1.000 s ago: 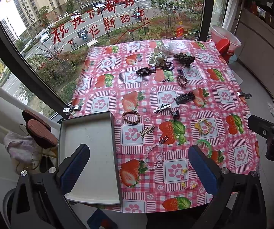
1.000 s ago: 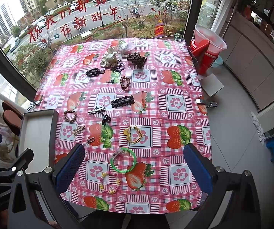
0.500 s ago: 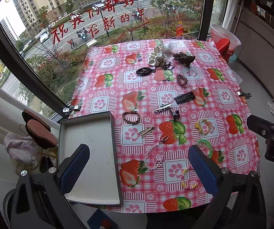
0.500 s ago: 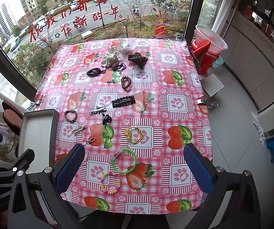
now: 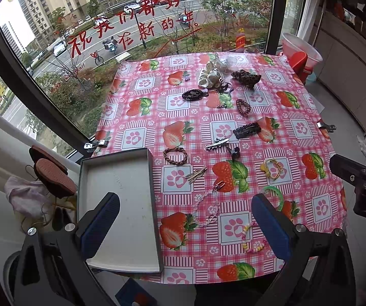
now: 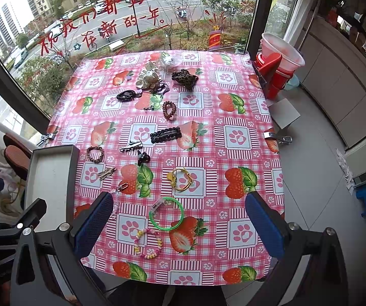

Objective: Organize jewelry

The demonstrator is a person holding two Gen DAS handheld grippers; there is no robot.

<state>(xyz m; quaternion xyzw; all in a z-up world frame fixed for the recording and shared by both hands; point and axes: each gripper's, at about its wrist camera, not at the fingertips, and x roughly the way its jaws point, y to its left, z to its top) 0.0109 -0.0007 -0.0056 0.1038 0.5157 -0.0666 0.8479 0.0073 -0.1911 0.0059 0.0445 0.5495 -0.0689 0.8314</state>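
Note:
Jewelry and hair pieces lie scattered on a pink strawberry tablecloth (image 5: 300, 127). A grey tray (image 5: 121, 204) sits empty at the near left edge; it also shows in the right wrist view (image 6: 47, 178). Near the front lie a green bangle (image 6: 166, 213), a pastel bead bracelet (image 6: 148, 243), a gold bracelet (image 6: 181, 179), a brown braided bracelet (image 5: 175, 155) and a clear bead chain (image 5: 209, 204). My left gripper (image 5: 185, 227) is open above the tray's right side. My right gripper (image 6: 177, 227) is open above the green bangle. Both hold nothing.
Hair clips, scrunchies and coil ties (image 6: 170, 109) lie farther back. Metal clamps (image 5: 96, 144) pin the cloth at the table sides. A window stands behind the table. Red and white buckets (image 6: 279, 68) stand at the far right. Shoes (image 5: 52, 176) lie left of the tray.

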